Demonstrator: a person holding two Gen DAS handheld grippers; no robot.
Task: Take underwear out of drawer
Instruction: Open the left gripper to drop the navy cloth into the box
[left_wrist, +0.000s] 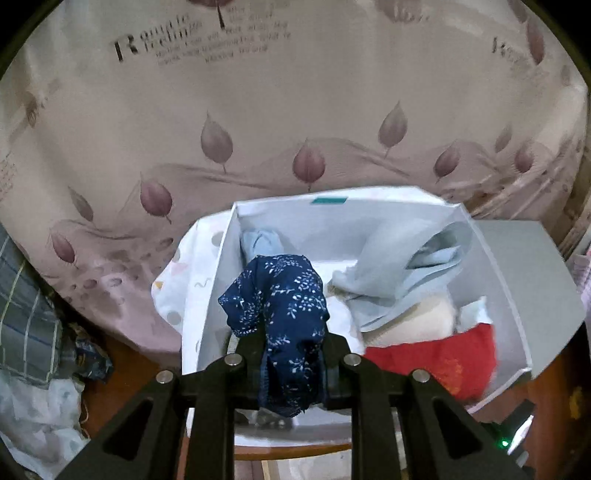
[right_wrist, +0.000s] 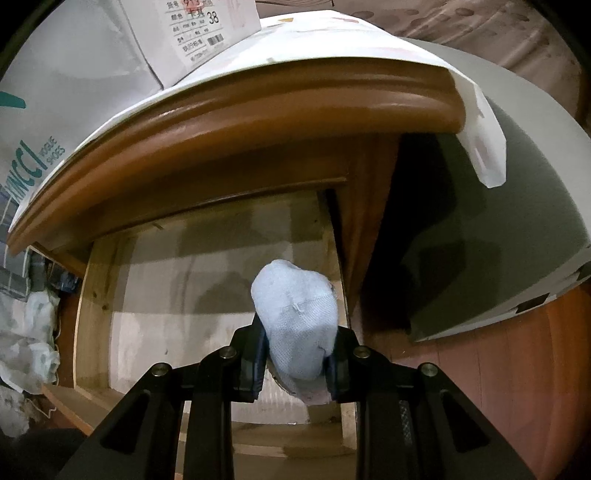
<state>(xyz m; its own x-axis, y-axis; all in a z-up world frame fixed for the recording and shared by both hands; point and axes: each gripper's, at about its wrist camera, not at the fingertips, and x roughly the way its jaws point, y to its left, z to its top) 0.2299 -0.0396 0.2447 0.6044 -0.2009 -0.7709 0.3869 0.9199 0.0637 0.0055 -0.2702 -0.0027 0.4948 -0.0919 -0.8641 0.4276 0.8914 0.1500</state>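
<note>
The left gripper is closed on a navy patterned underwear, which bunches up between its fingers, above a white box that holds pale blue and red garments. The right gripper clamps a light blue underwear; the piece stands out past the fingertips, over the bare wooden bottom of the open drawer.
</note>
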